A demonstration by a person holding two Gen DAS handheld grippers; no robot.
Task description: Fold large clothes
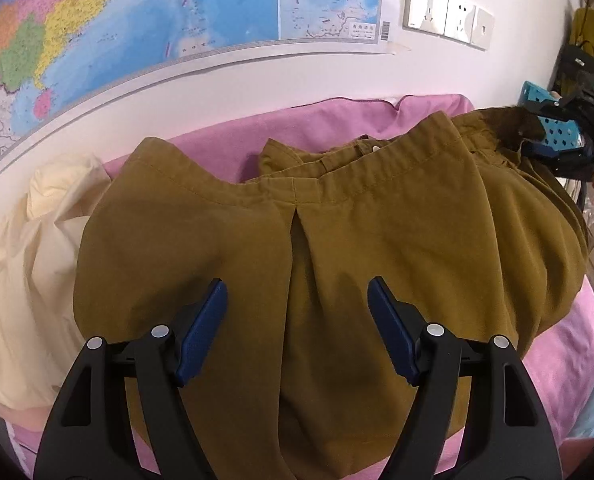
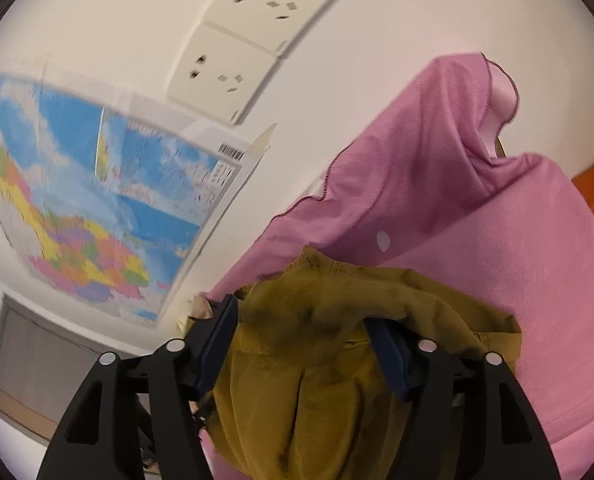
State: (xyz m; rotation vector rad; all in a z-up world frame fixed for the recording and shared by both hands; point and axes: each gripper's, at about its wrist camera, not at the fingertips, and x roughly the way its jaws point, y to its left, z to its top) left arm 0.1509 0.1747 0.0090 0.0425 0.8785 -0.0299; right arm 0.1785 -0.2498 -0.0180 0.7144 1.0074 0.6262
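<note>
On the pink bedsheet (image 1: 569,364) lies one mustard-brown garment (image 1: 377,240), back up, beside one cream garment (image 1: 21,264). Above, one wall map (image 1: 117,28) carries small print and a barcode, too small to read; three white wall plates (image 1: 449,12) hang near it. Left gripper (image 1: 297,312) hovers spread wide, empty. Right gripper (image 2: 301,344) straddles bunched mustard cloth, its fingers parted, not pinching.
</note>
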